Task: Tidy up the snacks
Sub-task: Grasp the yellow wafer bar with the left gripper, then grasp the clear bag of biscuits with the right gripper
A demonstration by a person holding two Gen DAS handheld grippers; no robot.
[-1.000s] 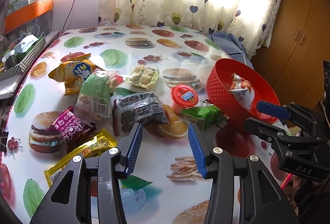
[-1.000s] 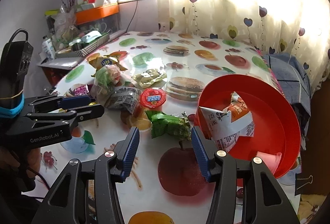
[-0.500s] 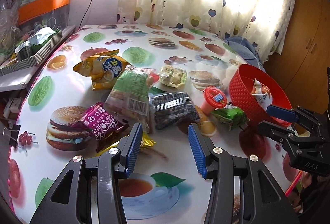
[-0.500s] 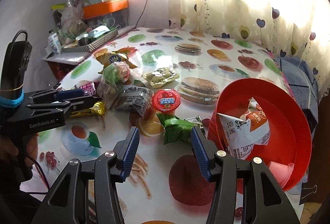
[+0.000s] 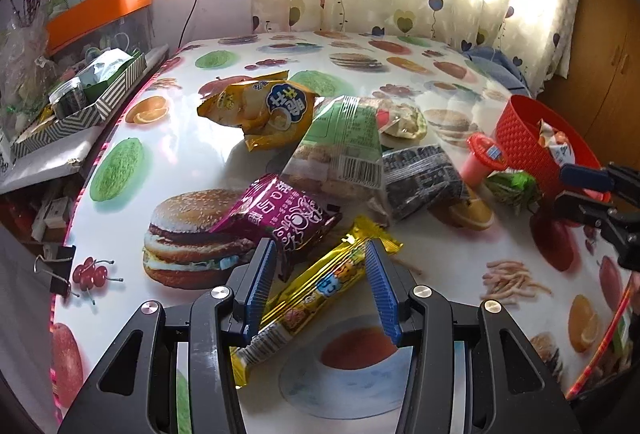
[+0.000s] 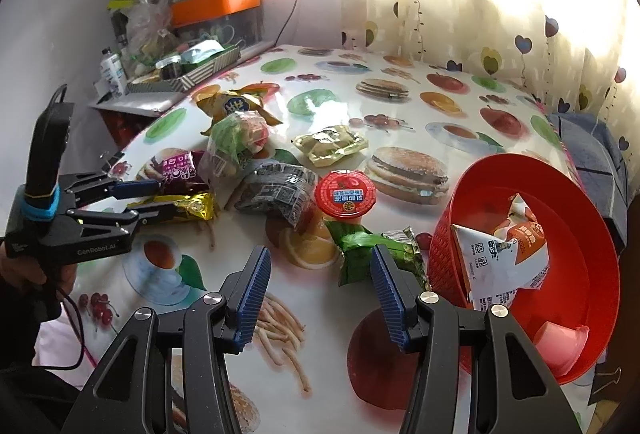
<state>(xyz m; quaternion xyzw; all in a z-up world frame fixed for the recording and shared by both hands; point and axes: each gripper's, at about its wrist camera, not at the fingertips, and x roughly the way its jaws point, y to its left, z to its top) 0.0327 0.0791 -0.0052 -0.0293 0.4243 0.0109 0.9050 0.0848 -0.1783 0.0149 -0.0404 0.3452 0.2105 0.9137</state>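
Observation:
A gold-wrapped bar [image 5: 320, 286] lies slantwise on the food-print tablecloth, and my left gripper [image 5: 320, 290] stands open around it without its pads pressing. The right wrist view shows that left gripper [image 6: 160, 199] low at the gold bar [image 6: 188, 204]. My right gripper [image 6: 320, 296] is open and holds nothing, with a green packet [image 6: 368, 246] just ahead of its right finger. To the right, a red basket [image 6: 520, 190] holds a white-and-orange packet [image 6: 500, 258] and a pink cup [image 6: 560, 346]. A purple packet [image 5: 288, 214], a dark packet [image 5: 420, 174] and a red-lidded cup [image 6: 345, 193] lie nearby.
Further back lie a yellow chip bag [image 5: 260, 110], a clear green-labelled bag [image 5: 344, 138] and a yellow-green pouch [image 6: 330, 144]. A striped box [image 5: 92, 106] of clutter sits off the table's left edge. A binder clip [image 5: 56, 270] grips the cloth's edge. Curtains hang behind.
My left gripper has moved left and down over the pile's near side, so the gold bar now lies between its fingers. The right gripper crept a little toward the green packet.

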